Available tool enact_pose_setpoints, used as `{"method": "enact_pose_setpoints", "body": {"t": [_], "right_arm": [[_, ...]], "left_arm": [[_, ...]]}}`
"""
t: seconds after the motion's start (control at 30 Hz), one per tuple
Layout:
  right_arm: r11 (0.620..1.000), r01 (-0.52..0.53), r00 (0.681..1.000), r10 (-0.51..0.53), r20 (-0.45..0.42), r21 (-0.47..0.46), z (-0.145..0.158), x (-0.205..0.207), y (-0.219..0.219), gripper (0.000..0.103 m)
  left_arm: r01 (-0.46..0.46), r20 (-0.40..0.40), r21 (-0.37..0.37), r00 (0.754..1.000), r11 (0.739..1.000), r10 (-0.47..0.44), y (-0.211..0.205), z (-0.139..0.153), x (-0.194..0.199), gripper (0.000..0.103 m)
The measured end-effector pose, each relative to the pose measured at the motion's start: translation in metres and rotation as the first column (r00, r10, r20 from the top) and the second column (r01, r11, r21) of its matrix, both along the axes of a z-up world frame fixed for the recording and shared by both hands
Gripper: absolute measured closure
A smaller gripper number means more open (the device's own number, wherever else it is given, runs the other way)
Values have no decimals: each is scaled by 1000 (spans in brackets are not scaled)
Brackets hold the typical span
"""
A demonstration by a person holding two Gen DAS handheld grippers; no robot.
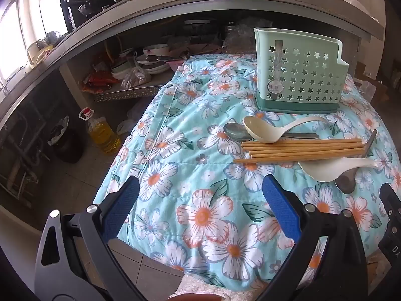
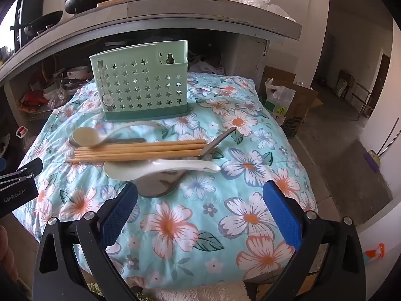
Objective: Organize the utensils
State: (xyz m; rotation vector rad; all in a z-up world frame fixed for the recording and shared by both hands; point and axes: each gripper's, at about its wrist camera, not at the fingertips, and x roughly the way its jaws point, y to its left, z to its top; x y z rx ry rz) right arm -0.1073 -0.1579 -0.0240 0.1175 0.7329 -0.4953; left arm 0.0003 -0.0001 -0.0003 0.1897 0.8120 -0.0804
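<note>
A mint-green utensil holder (image 1: 298, 75) (image 2: 142, 85) with star holes stands upright at the back of the floral cloth. In front of it lie a bundle of wooden chopsticks (image 1: 300, 149) (image 2: 140, 150), two white plastic spoons (image 1: 273, 130) (image 1: 330, 168) (image 2: 100, 134) (image 2: 160, 168) and two metal spoons (image 1: 234, 131) (image 1: 347, 181) (image 2: 160, 183). My left gripper (image 1: 200, 188) is open and empty, over the cloth left of the pile. My right gripper (image 2: 199, 195) is open and empty, just in front of the near metal spoon.
The floral cloth (image 1: 200, 213) (image 2: 250, 200) covers a small table. Behind it a counter shelf (image 1: 150, 57) holds bowls and bags. An oil bottle (image 1: 101, 133) stands on the floor at left. A cardboard box with bags (image 2: 288, 105) stands at right.
</note>
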Motion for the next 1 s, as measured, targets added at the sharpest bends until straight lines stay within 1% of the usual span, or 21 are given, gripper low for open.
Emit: {"method": "enact_pose_setpoints", "body": {"t": [0.23,0.27,0.4,1.0], "right_arm": [[1000,5,1000,-5,-4,6,-4,2,-5,5],[1000,1,1000,-1,5,-10,2,2,1,5],[1000,1,1000,-1,9,-10,4,-1,1,5],[1000,2,1000,-1,16,-16,5,-2,0,5]], "left_arm": [[-2,5,-3,1000,1000,2,1,1,-1,8],[-2,5,-4,1000,1000,2,1,2,-1,8],[0,-4,2,1000,1000,0,0,0,0,8],[-1,-6,-4,1000,1000,1,-3,-9,-2,8]]}}
